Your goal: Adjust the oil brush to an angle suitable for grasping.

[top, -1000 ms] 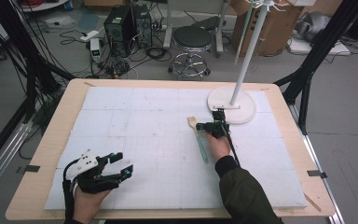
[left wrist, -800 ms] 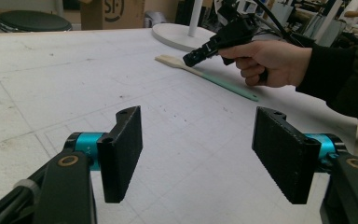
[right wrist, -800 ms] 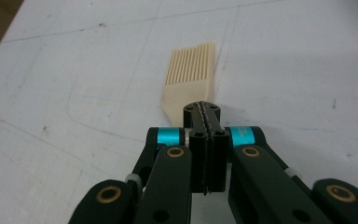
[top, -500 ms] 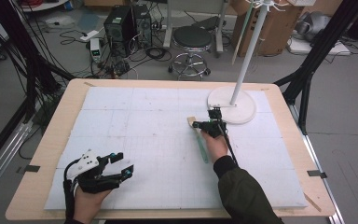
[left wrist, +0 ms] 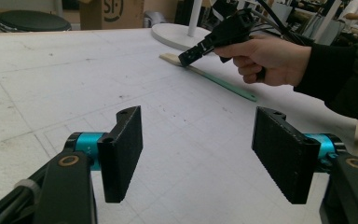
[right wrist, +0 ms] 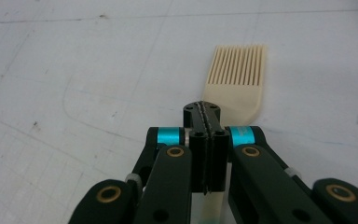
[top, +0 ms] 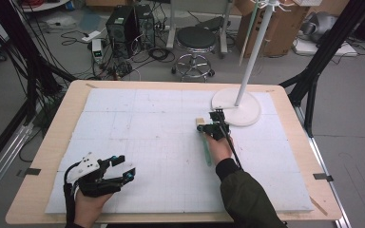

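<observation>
The worktop (top: 123, 118) is a wooden table with a big white gridded foam sheet over nearly all of it. Near the far right corner sits a white stand (top: 237, 107), round base flat on the sheet with a thin pole going straight up.

Just beside that base, on the side toward the middle, lies a brush (top: 206, 147): cream bristle head (right wrist: 237, 77) pointing at the far edge, long pale green handle (left wrist: 223, 84) running back toward the near edge, flat on the sheet.

The right gripper (top: 213, 127) is right over the brush where the head meets the handle. In the right gripper view its jaws are pressed together with no gap, and the brush head pokes out past the tips. Can't tell whether they're touching the brush or hovering over it.

The left gripper (top: 123, 167) is down by the near left corner, well apart from all that. Its jaws are spread wide, just bare sheet between them.
</observation>
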Demonstrator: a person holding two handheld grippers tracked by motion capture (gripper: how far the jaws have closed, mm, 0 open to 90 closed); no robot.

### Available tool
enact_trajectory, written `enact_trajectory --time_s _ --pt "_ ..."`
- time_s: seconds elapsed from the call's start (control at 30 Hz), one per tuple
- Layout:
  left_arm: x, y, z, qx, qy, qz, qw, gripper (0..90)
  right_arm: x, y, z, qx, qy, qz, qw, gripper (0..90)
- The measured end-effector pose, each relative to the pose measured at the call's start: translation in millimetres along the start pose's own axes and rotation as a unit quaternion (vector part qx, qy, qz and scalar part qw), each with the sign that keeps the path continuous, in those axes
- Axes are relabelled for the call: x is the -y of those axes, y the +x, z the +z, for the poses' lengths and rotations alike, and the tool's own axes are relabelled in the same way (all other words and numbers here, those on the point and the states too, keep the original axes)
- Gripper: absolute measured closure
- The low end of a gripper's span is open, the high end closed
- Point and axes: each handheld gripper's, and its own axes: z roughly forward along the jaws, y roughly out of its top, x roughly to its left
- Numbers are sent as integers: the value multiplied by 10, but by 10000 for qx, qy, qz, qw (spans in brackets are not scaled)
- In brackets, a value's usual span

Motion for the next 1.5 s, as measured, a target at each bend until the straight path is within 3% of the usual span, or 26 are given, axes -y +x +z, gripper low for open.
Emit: enact_trajectory --time_s 0.3,0.37,0.43,0.67,0.8,0.93,1.27,1.5 --pt "2 -9 11 -6 26 8 10000 342 26 -116 -96 4 -130 158 9998 900" --pt "3 -13 15 12 20 10 10000 343 28 -140 -125 97 -147 150 9997 900" --pt "2 -12 21 14 42 21 10000 343 30 -166 -125 -35 -150 172 9997 900" --pt "1 -12 23 9 34 16 10000 344 64 -43 -9 -172 -7 57 9998 900" --pt "4 -8 20 7 25 -12 10000 343 57 -61 -25 57 -50 25 10000 900" --pt "4 -9 15 20 27 -7 10000 343 47 -126 -75 241 -68 140 9996 900" --pt "2 -15 25 26 42 25 10000 344 66 -247 -169 383 -91 265 9989 900" --pt "3 -20 29 30 42 28 10000 344 110 -374 -256 340 -162 454 9983 900"
